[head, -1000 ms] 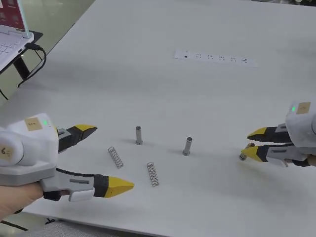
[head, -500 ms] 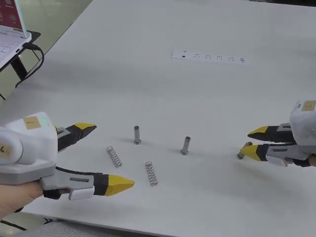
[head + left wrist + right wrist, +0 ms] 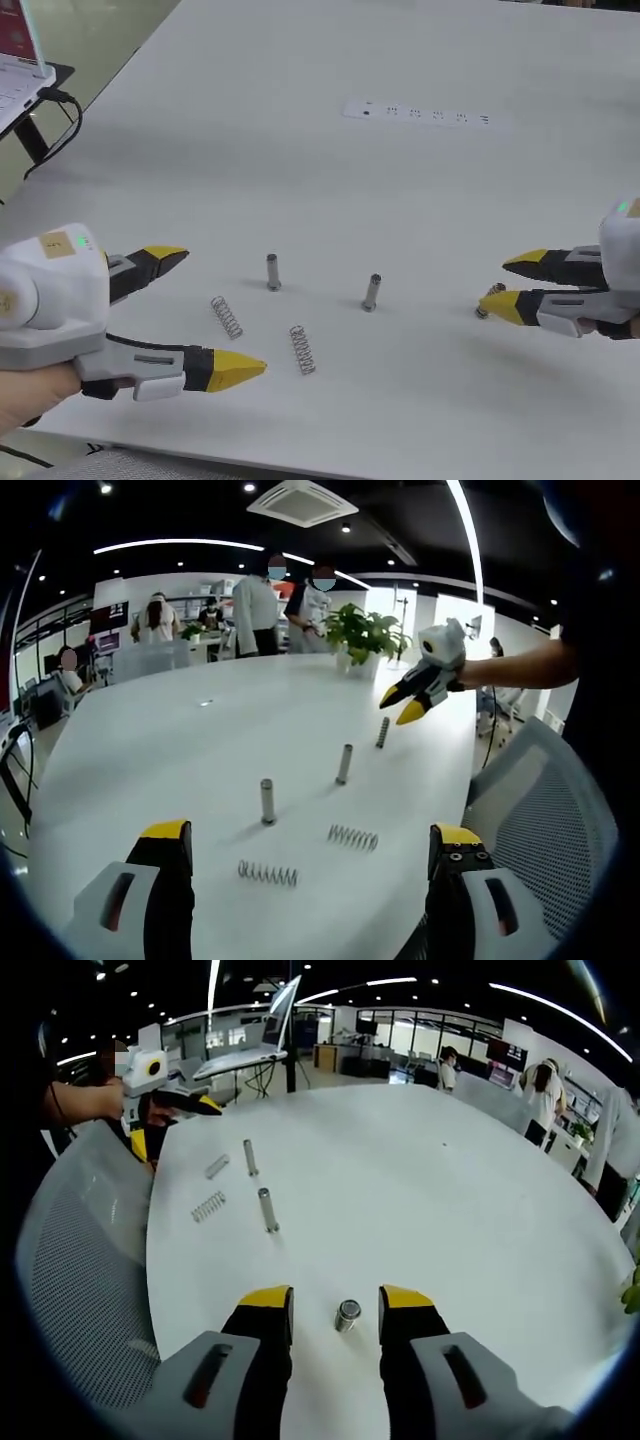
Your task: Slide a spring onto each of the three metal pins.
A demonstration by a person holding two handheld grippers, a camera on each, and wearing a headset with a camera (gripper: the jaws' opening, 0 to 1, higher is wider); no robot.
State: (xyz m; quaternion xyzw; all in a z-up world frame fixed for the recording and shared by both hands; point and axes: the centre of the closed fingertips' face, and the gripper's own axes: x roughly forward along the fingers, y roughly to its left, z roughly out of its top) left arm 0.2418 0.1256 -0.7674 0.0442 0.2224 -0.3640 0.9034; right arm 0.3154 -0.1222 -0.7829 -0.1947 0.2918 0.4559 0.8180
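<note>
Right gripper (image 3: 336, 1296) spread, straddling rightmost pin (image 3: 347, 1314), not pinching. Left gripper (image 3: 222, 312) spread, empty. Left spring (image 3: 227, 316) lies flat near left pin (image 3: 272, 272): pinch lightly mid-length, stand upright, align over pin top.

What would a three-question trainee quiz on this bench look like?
1. How many springs lie loose on the table?
2. True or false: the left gripper is shut on a pin.
3. In the head view, which pin stands between the right gripper's jaws? A) the left one B) the middle one C) the right pin

Key: 1. Two. 2. False: its jaws stand wide apart, holding nothing. 3. C.
</note>
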